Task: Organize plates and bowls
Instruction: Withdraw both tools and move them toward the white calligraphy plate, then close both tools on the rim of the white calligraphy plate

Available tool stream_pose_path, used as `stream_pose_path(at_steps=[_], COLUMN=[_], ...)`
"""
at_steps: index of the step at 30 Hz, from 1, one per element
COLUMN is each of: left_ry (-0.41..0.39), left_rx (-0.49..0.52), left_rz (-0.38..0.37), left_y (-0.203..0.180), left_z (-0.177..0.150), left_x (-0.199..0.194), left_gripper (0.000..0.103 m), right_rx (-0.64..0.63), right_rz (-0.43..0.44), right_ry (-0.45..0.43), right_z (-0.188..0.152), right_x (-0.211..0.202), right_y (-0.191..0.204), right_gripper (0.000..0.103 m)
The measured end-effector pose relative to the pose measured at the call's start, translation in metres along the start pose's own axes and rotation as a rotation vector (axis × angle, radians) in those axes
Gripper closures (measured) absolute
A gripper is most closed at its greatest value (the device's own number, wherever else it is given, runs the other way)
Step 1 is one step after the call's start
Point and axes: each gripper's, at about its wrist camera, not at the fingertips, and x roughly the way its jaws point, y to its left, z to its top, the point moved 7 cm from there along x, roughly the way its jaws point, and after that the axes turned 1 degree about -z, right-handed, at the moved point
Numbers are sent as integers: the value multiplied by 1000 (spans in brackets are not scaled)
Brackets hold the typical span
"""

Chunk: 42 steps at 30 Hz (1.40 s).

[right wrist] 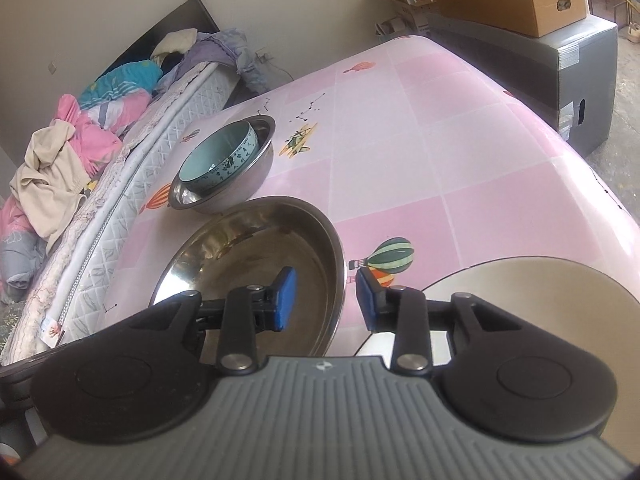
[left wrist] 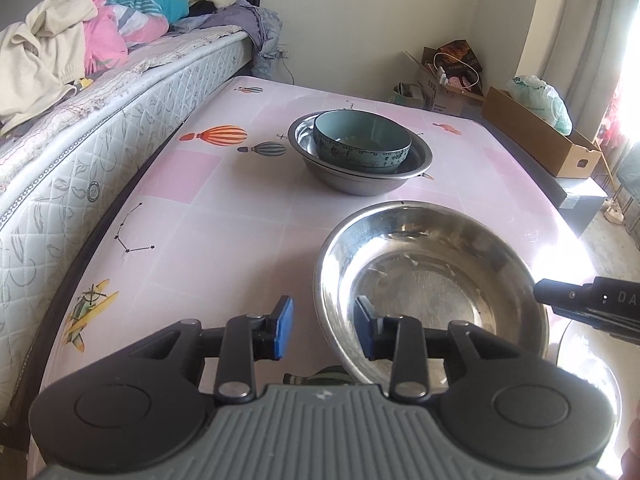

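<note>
The steel bowl [left wrist: 430, 280] sat near me on the pink counter [left wrist: 224, 216], and I had both sets of tongs straddling its rim without a grip: my left tongs [left wrist: 324, 328] stood released, one blue pad inside the near-left wall and one outside, and my right tongs [right wrist: 326, 298] stood released the same way across the opposite rim. Farther back, close to the bed [left wrist: 80, 140], a blue bowl [left wrist: 362, 146] already nested in a second steel bowl [left wrist: 362, 176], so I judged the near one was meant to join that stack or take it in. My worry was the thin, slick rim: if one pad closed before the other side, the bowl could pivot, skate on the glossy cloth and knock the stack. Closing too shallow could let the metal slip out mid-lift and drop. A pale plate [right wrist: 540, 300] lay just beside the bowl under my right tongs, and a careless sweep there might clip it. Glare from the window washed out the right edge in the left view, so I could not judge clearance there.
</note>
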Motion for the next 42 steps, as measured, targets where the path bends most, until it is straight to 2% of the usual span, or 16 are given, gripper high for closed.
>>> stream_pose_path(at_steps=[3, 5, 8, 18, 30, 36, 42], left_ry=[7, 19, 16, 14, 45, 83, 97], left_rx=[-11, -15, -3, 10, 71, 104, 139], left_rz=[-6, -14, -21, -38, -65, -92, -155], left_y=[1, 0, -5, -26, -64, -87, -113], left_z=[-3, -5, -7, -25, -59, -74, -85], left_x=[-6, -10, -19, -44, -54, -48, -42], left_gripper=[59, 48, 44, 23, 22, 22, 22], right_rx=[3, 10, 21, 46, 136, 174, 209], right_rz=[6, 13, 25, 52, -46, -73, -69], right_ry=[-8, -17, -30, -84, -153, -155, -138], right_z=[1, 2, 3, -1, -18, -28, -37], right_x=[-4, -8, -16, -60, -118, -124, -120], right_y=[1, 0, -3, -21, -107, -141, -161], right_gripper=[70, 67, 60, 55, 54, 54, 54])
